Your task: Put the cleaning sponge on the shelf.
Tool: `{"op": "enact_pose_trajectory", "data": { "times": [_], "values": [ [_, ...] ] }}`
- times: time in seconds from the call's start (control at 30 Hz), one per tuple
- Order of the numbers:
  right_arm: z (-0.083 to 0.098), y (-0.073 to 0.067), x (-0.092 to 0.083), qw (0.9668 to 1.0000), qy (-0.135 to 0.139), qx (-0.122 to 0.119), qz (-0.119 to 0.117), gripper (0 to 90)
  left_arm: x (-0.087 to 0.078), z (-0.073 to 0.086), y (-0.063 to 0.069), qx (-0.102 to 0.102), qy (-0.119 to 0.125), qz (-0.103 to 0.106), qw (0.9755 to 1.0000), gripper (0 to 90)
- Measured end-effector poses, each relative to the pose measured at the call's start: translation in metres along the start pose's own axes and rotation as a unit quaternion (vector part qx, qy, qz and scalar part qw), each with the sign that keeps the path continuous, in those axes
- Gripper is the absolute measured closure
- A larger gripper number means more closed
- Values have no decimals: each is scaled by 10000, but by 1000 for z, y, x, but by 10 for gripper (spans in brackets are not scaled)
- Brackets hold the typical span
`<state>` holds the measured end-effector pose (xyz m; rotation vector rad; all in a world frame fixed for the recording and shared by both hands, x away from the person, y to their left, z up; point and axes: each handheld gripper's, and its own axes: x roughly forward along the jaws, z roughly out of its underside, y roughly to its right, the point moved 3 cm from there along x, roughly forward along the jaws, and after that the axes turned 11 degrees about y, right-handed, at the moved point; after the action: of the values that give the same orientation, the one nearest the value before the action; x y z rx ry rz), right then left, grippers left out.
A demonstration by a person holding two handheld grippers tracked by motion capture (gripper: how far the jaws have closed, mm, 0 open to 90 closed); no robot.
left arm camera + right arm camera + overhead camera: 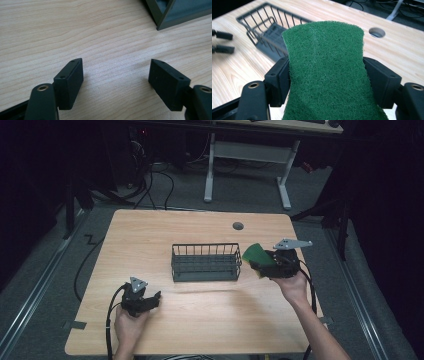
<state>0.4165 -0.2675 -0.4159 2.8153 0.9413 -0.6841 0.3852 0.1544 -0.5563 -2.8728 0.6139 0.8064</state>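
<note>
Dark room, pale wood worktop [200, 227] with a grommet hole [238, 226] near its far edge. We've got the right tool [260, 261] clamped on a green scouring pad [327, 75], jaws pressing its two side edges, pad pinched in at the waist. Pad's long axis runs along the jaws and sticks out past the tips, pointing toward the wire basket [206, 262] and raised off the worktop. In the high view the pad [257, 254] sits just beside the basket's near end, not touching. Basket is the one thing ahead of that tool. Left tool [152, 299] rests low by the worktop's near edge, jaws apart, bare wood between them; basket corner [160, 17] well ahead of it.
</note>
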Motion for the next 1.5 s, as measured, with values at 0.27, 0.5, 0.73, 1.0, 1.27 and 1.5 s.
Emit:
{"op": "enact_pose_trajectory", "data": {
  "times": [0.27,0.5,0.73,1.0,1.27,1.5],
  "values": [
    [-30,-12,27,9999,-60,-84,-126,281,0,0,0,-2,8,-3,10000,286],
    [-39,-20,49,9995,-192,-169,-183,279,0,0,0,-7,6,-1,10000,286],
    [-45,-26,76,9991,-327,-193,-212,278,0,0,0,-4,8,-3,10000,286],
    [-46,-29,102,9983,-520,-218,-134,276,0,0,0,-2,7,-3,10000,286],
    [-44,-33,121,9973,-688,-245,12,273,0,0,0,-1,-2,4,10000,285],
    [-42,-34,126,9968,-739,-289,105,272,0,0,0,1,-2,4,10000,284]
  ]
}}
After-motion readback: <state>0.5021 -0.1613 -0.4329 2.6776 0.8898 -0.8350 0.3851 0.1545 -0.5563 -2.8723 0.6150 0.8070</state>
